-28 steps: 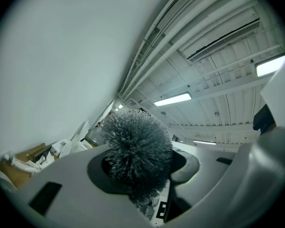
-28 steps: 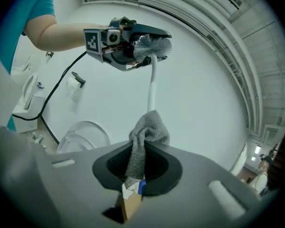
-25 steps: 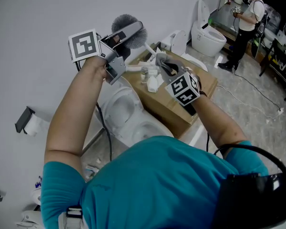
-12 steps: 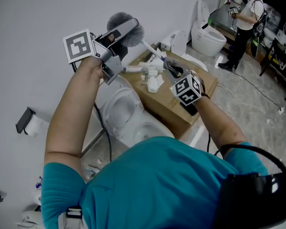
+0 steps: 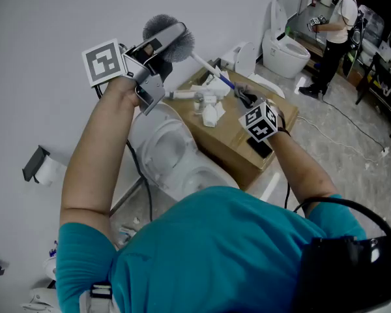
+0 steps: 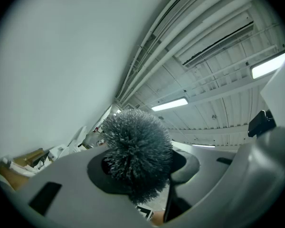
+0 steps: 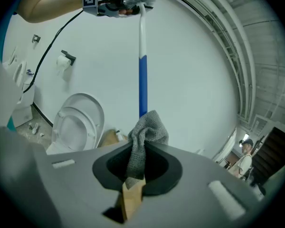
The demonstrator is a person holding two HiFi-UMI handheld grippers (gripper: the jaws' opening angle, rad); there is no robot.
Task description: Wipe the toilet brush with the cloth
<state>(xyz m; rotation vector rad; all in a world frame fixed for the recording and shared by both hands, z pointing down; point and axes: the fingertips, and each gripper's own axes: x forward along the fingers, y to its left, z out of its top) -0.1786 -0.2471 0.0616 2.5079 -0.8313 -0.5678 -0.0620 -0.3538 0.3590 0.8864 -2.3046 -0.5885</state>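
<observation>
A toilet brush between left hand-held gripper and right hand-held gripper, above a cardboard box

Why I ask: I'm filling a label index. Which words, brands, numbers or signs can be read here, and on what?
No word, brand or number is readable in any view.
Cubes on the left gripper and right gripper: black-and-white square markers, no letters.
On the cardboard box, the white items: any print is too small to read.
</observation>
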